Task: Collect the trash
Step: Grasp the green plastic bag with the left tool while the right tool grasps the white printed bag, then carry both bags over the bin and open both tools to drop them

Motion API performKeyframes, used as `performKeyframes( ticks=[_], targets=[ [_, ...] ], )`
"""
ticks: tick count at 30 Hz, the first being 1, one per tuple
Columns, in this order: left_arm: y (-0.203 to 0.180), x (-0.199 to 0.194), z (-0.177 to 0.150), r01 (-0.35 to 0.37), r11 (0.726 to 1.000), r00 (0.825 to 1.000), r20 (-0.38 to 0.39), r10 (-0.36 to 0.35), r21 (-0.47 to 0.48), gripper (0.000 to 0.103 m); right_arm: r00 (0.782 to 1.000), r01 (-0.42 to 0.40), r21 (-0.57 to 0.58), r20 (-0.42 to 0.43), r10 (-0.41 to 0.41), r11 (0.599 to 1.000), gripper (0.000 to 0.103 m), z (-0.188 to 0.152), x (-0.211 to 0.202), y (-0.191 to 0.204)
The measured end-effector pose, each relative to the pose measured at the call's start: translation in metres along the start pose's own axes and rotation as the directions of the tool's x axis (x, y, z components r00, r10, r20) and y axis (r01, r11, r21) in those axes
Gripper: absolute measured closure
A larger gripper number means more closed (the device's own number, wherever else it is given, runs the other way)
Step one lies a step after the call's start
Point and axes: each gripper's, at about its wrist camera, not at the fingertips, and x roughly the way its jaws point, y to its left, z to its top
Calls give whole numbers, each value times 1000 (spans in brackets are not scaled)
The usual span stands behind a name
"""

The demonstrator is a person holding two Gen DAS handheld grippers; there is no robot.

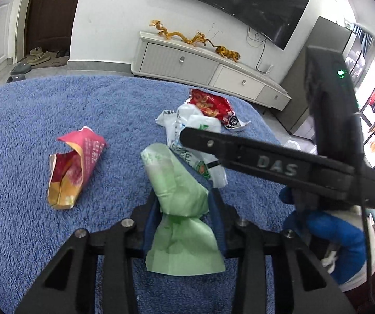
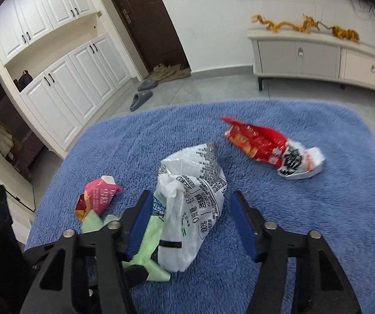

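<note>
My left gripper (image 1: 183,201) is shut on a light green plastic bag (image 1: 179,196), which hangs above the blue rug. My right gripper (image 2: 191,204) is open, with a white printed plastic bag (image 2: 195,198) between its fingers; the right gripper also shows from the side in the left wrist view (image 1: 187,137). A pink and orange snack wrapper (image 1: 76,166) lies on the rug to the left, and also shows in the right wrist view (image 2: 97,198). A red and white snack wrapper (image 2: 271,147) lies further back on the right, seen too in the left wrist view (image 1: 212,106).
All the trash lies on a fluffy blue rug (image 2: 305,209). Behind it stand a white TV cabinet (image 1: 200,65) with golden dragon figures, a dark door (image 2: 145,23), white cupboards (image 2: 64,78) and grey slippers (image 2: 143,96) on the tiled floor.
</note>
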Motion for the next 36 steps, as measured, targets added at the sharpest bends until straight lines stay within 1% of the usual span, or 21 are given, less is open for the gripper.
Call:
performKeyframes(
  ticks=[2, 5, 8, 10, 12, 14, 17, 20, 25, 30, 34, 36],
  targets=[
    [-1, -3, -2, -4, 1000, 1000, 4, 4, 6, 68, 1000, -9, 7, -2, 9, 1000, 60, -1, 3, -1],
    [-5, -5, -2, -18, 1000, 1000, 15, 17, 18, 69, 1000, -23, -2, 6, 23, 1000, 68, -6, -4, 0],
    [-9, -11, -4, -38, 999, 999, 34, 37, 29, 70, 1000, -13, -18, 16, 13, 1000, 72, -15, -18, 2],
    [-13, -19, -9, -53, 998, 998, 47, 52, 35, 71, 999, -6, -17, 32, 7, 1000, 74, -23, -36, 3],
    [-19, -28, -18, -44, 998, 998, 52, 42, 38, 72, 999, 9, -18, 44, -8, 1000, 76, -33, -53, 3],
    [-26, -39, -27, -41, 998, 998, 57, 38, 54, 72, 998, 29, -27, 54, -28, 999, 77, -45, -74, 6],
    [-41, -58, -42, -56, 995, 996, 69, 51, 78, 72, 996, 53, -26, 75, -51, 998, 80, -68, -111, 7],
    [-58, -68, -54, -43, 996, 997, 63, 38, 79, 72, 993, 84, -19, 88, -82, 996, 81, -94, -143, 7],
    [-97, -87, -83, -15, 994, 998, 59, 9, 106, 72, 987, 120, 40, 100, -124, 992, 82, -148, -195, 1],
    [-136, -104, -101, 26, 987, 998, 60, -36, 161, 72, 972, 160, 117, 155, -177, 980, 82, -197, -252, -10],
    [-176, -111, -110, 65, 970, 995, 53, -79, 234, 72, 950, 222, 194, 176, -257, 955, 82, -230, -293, -32],
    [-198, -111, -114, 89, 957, 994, 41, -104, 275, 72, 933, 266, 238, 178, -311, 934, 82, -247, -312, -46]
  ],
)
